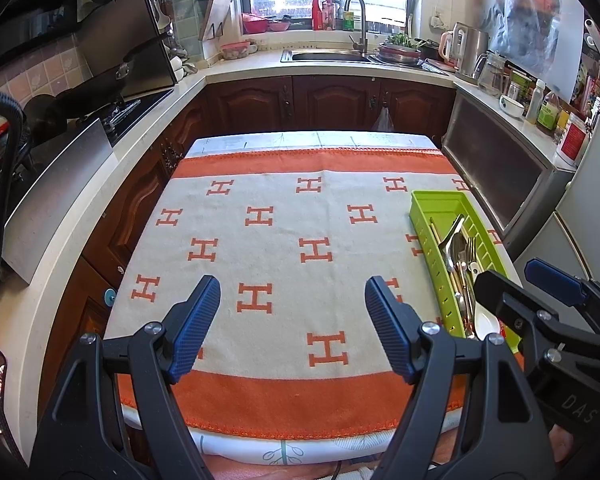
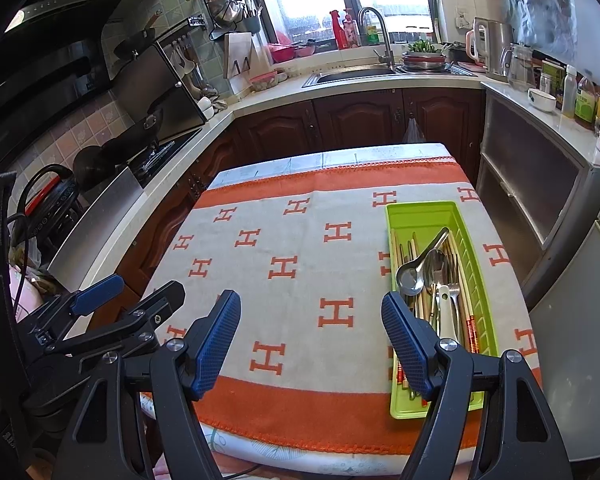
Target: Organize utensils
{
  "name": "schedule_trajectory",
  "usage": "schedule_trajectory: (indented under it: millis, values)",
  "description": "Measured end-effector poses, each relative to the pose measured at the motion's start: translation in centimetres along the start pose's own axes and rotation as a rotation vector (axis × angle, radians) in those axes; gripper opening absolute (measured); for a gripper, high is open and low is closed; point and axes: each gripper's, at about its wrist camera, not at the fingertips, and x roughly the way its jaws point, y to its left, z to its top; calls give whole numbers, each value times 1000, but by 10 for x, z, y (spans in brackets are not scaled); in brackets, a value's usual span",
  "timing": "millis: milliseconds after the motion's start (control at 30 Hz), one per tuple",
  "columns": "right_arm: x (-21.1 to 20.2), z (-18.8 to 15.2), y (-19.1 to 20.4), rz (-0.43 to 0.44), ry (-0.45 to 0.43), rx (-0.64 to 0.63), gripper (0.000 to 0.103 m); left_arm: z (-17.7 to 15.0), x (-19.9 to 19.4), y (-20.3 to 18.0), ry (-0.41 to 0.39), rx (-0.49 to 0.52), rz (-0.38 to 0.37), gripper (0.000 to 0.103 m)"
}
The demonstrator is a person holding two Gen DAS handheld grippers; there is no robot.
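Observation:
A green utensil tray (image 2: 424,216) sits on the right side of the table and shows in the left wrist view too (image 1: 440,202). It holds metal spoons (image 2: 410,276), forks, chopsticks (image 2: 470,320) and a white spoon (image 2: 445,312), all lying together; the same utensils (image 1: 458,248) show in the left wrist view. My left gripper (image 1: 292,324) is open and empty above the cloth near the table's front edge. My right gripper (image 2: 310,340) is open and empty, just left of the tray's near end. It also shows at the left wrist view's right edge (image 1: 524,280).
The table carries a cream and orange cloth (image 1: 284,240) with an H pattern. Kitchen counters surround it: a stove (image 2: 156,156) to the left, a sink (image 2: 352,74) at the back, a cabinet (image 2: 540,184) with bottles and a bowl to the right.

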Motion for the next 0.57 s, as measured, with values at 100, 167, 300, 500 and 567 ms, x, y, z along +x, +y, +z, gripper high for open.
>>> schedule_trajectory:
  millis: [100, 167, 300, 500, 567]
  values:
    - [0, 0, 0, 0, 0, 0, 74, -3, 2, -2, 4, 0, -2, 73]
    - [0, 0, 0, -1, 0, 1, 74, -6, 4, -4, 8, 0, -4, 73]
    - [1, 0, 0, -1, 2, 2, 74, -9, 8, -4, 11, 1, -6, 73]
    - [0, 1, 0, 0, 1, 0, 74, -9, 9, -4, 13, 0, -8, 73]
    - [0, 0, 0, 0, 3, 0, 74, -11, 9, -5, 16, -1, -9, 73]
